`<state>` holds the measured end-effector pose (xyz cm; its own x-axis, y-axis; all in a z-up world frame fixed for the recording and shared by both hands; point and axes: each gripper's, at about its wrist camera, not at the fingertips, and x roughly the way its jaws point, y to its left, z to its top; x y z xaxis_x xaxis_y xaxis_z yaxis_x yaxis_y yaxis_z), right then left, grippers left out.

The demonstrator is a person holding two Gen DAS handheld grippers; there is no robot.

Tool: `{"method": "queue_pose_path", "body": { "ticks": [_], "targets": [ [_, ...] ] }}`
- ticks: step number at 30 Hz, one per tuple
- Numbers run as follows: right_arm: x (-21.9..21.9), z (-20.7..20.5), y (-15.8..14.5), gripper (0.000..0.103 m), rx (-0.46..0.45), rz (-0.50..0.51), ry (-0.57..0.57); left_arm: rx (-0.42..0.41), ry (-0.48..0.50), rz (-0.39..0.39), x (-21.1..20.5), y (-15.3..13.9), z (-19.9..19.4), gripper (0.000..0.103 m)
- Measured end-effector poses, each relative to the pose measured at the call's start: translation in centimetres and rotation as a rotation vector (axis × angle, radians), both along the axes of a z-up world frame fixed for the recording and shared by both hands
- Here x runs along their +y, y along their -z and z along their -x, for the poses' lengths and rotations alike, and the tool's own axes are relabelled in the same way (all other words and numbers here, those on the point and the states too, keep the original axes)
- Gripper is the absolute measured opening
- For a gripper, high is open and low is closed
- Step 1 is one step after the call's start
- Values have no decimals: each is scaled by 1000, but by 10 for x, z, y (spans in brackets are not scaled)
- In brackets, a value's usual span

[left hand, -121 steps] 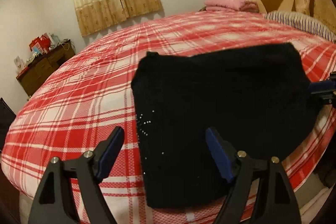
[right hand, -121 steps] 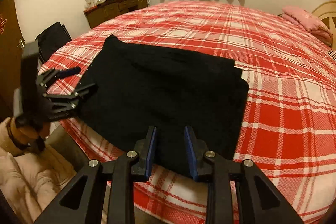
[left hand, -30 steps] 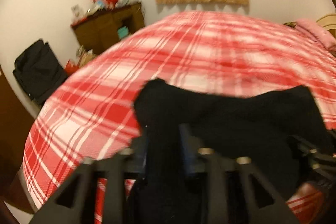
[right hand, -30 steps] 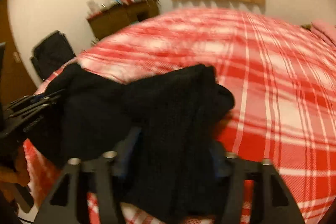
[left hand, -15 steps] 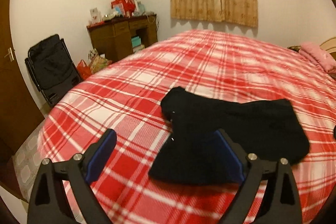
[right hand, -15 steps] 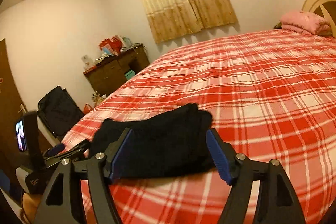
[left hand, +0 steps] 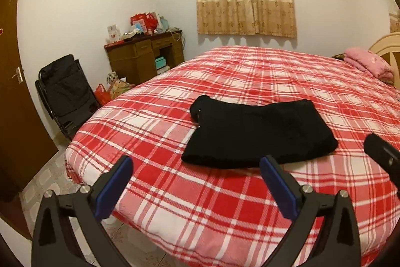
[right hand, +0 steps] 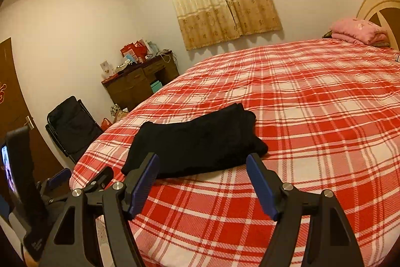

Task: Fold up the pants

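1. Left wrist view: the left tongs (left hand: 195, 182) are wide apart and hold nothing; the black pants (left hand: 255, 134) lie just ahead of them on the bed (left hand: 225, 212), as a compact folded bundle, not touching the tips.
2. Right wrist view: the right tongs (right hand: 202, 179) are also spread and empty; the pants (right hand: 197, 142) rest ahead, slightly to their left.
3. The fabric looks soft, thick and light, so I judge it will sag and may unfold when it is lifted.
4. It is better to pinch all layers together at the near folded edge, one tongs at each end.
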<state>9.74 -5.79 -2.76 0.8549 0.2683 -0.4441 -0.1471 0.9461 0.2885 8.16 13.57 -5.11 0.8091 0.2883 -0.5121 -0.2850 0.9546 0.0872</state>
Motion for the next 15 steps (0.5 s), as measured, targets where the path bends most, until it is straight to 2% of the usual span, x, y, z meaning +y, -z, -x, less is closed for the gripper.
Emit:
{"method": "queue_pose_path", "body": {
  "ticks": [15],
  "targets": [
    [-6,22,-3,76,-31,7,33,-56,35,-47,-18,-11,26,103]
  ]
}}
